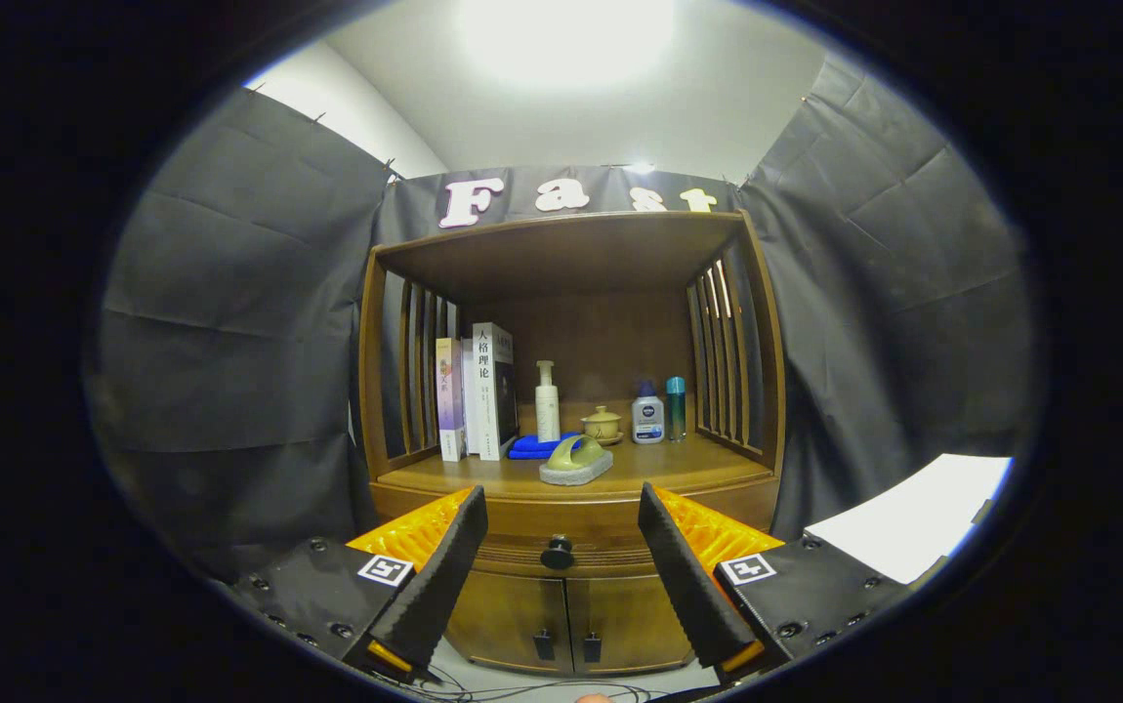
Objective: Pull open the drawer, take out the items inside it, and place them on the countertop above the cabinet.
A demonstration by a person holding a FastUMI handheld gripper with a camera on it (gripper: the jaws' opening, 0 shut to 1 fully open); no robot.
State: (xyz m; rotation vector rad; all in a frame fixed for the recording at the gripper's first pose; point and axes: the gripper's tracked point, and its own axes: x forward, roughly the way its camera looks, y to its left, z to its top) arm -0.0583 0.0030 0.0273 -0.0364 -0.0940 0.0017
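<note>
One gripper (pixel 561 557), fingers spread wide and empty; the drawer's knob (pixel 558 553) sits dead ahead between them, centred on the shut drawer (pixel 561 517) under the countertop's (pixel 688 475) front edge.

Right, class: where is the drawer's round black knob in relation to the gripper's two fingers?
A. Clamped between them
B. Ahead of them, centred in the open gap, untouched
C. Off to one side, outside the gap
B: the knob sits on the closed drawer beyond the open gripper, untouched by either finger.
</note>
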